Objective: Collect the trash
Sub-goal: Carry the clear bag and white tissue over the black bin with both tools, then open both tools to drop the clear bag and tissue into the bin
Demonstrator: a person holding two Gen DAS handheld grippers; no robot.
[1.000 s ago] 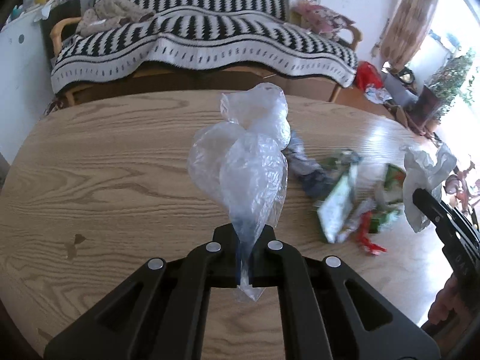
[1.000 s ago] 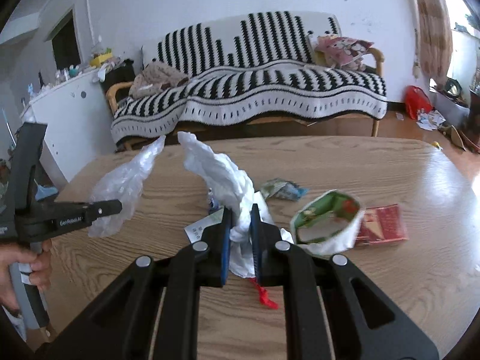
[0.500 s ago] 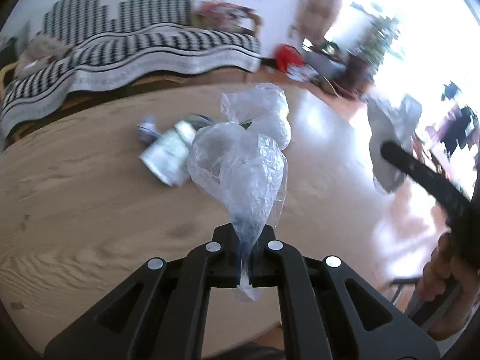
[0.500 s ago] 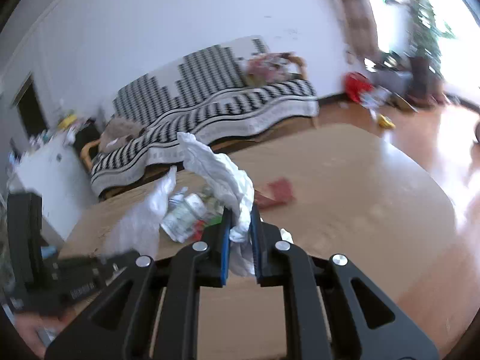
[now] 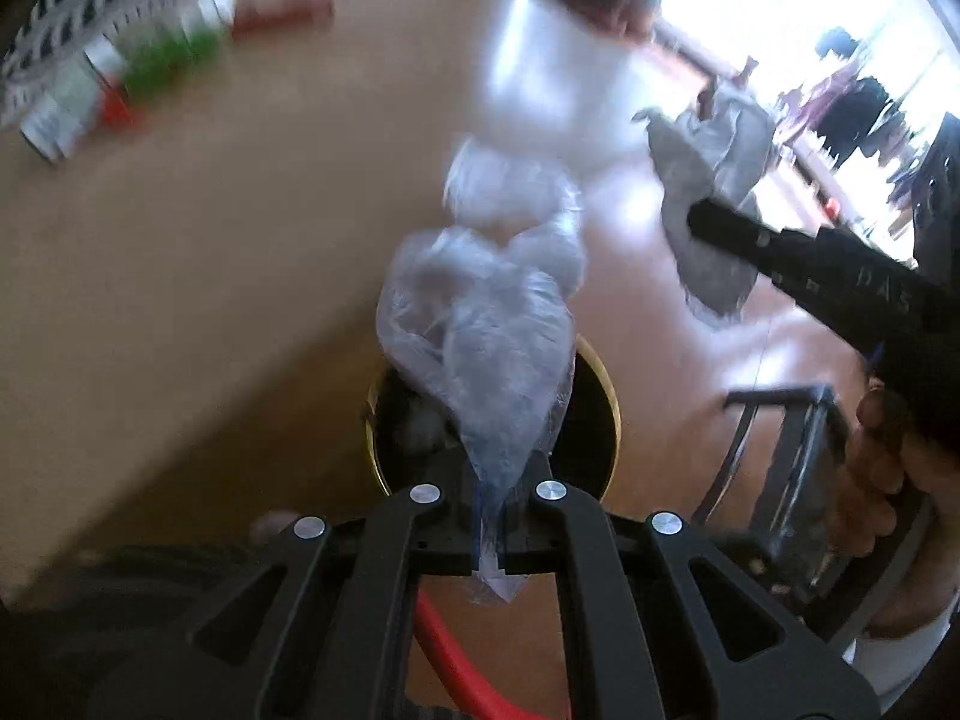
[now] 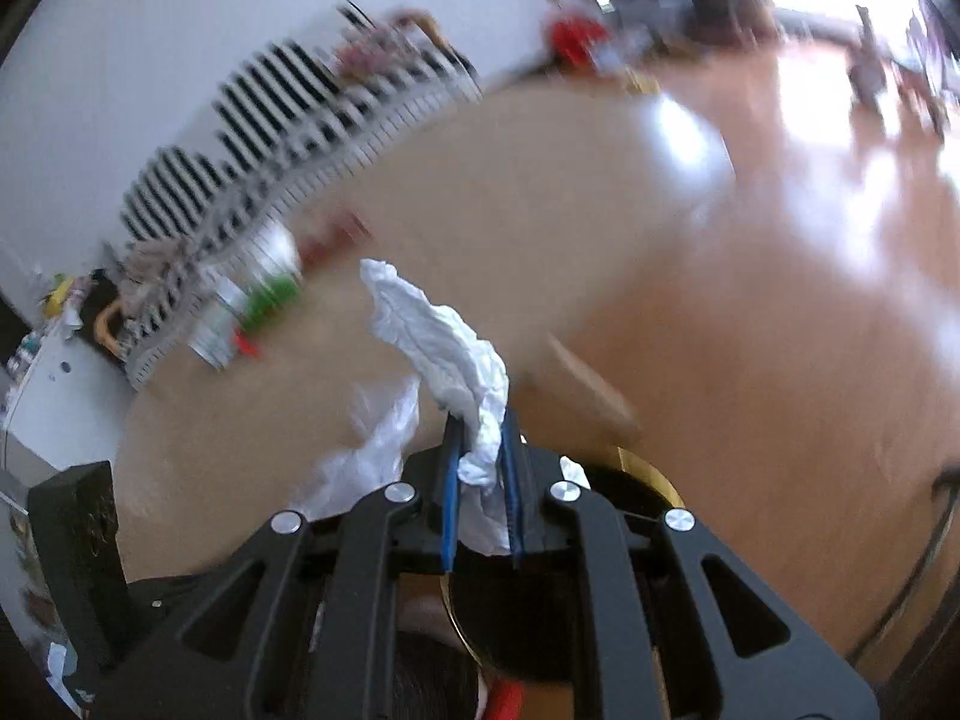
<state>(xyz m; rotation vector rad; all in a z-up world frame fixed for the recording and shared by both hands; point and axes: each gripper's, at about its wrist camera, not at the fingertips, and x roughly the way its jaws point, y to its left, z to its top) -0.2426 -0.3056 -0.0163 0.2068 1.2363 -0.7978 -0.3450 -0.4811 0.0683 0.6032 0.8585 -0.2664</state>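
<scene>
The left gripper (image 5: 492,531) is clamped tight on the neck of a clear plastic bag (image 5: 486,324), the crumpled bulk of it billowing up and away from the fingers. Right beneath that bag sits a dark round bin with a gold rim (image 5: 606,384), close in to the gripper, and the bag hangs over its mouth.

Over on the right of the left wrist view, the right gripper (image 5: 714,222) reaches in, pinching a crumpled white tissue (image 5: 708,210) that looks grey against the bright window light. The person's hand (image 5: 882,468) is wrapped round its handle at the right edge.

From the right wrist view, the blue pads (image 6: 450,504) are closed on that white tissue (image 6: 444,348), which stands up in a twisted ridge above the fingers. The bin's gold rim (image 6: 654,480) shows just behind the gripper body, and the plastic bag (image 6: 372,444) is visible just to the left.

Far left on the wooden table (image 5: 210,228) lies the leftover litter (image 5: 138,72), green, red and white, too blurred to name piece by piece. A black-and-white striped sofa cover (image 6: 288,132) stands beyond the table.
</scene>
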